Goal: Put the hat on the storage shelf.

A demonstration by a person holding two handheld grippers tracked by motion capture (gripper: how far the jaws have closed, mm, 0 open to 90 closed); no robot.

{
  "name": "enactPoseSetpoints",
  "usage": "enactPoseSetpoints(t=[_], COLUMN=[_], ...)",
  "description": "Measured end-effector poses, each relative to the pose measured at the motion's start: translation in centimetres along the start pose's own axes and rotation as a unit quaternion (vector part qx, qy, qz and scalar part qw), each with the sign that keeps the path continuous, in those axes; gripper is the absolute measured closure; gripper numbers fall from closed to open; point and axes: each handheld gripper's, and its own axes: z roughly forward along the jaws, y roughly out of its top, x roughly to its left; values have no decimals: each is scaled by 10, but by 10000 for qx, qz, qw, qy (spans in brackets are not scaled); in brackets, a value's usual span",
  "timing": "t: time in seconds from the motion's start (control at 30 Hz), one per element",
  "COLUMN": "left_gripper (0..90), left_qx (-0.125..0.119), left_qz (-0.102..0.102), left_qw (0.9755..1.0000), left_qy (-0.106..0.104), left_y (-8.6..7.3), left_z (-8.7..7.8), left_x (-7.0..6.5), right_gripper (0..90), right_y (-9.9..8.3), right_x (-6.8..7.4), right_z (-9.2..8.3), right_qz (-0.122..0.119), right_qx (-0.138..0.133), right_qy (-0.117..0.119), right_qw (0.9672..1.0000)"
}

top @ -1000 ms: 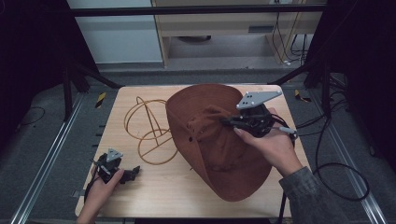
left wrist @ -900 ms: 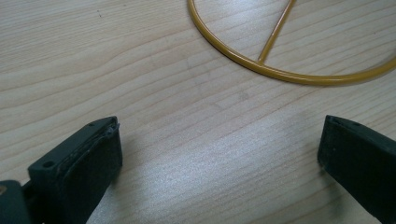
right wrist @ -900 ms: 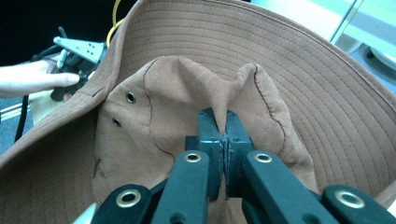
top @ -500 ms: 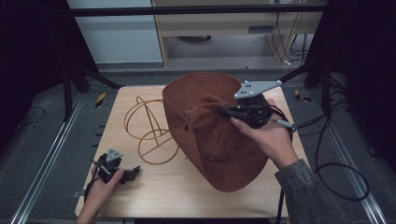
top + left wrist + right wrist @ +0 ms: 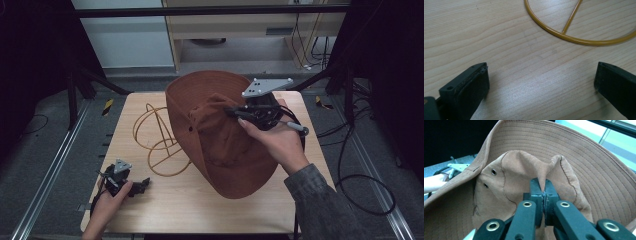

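Brown wide-brimmed hat (image 5: 220, 135) is seen over the right half of the tabletop (image 5: 190, 210), tilted up on edge: far brim raised high, near brim low by the wood toward the front; whether it touches cannot be told. Crown is turned toward the person's right side and is crumpled into a fold. In the right gripper view the hat (image 5: 584, 157) is shown with stitched rings across the brim and two small metal eyelets on the crown's side. A pinch of crown fabric is held by the right claw (image 5: 543, 191), its jaws pressed together on the fold with cloth bunched up between them. In the high view the right claw (image 5: 234, 112) is seen at the crown, gripped from the right by a hand with a grey sleeve. Left of the hat, a yellow wire stand (image 5: 157, 137) is seen on the tabletop, its hoops partly covered by the brim. Its round base ring and one spoke (image 5: 574, 30) are caught in the left gripper view. The left claw (image 5: 142, 183) is kept low at the near left corner, jaws spread wide, nothing between them, bare wood below (image 5: 524, 62).
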Motion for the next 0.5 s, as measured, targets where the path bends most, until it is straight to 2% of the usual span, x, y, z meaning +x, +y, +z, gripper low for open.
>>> enactPoseSetpoints(t=[0.27, 0.5], left_gripper=[0, 0], left_qx=[-2, -23], left_qz=[-10, -24], left_qw=[10000, 10000], left_qy=[7, 18], left_y=[0, 0], left_z=[0, 0], left_x=[0, 0], right_gripper=[893, 893], right_y=[13, 20], right_x=[1, 4], right_z=[7, 18], right_qz=[17, 100], right_qx=[-148, -272], right_qy=[-11, 81], right_qw=[9999, 9995])
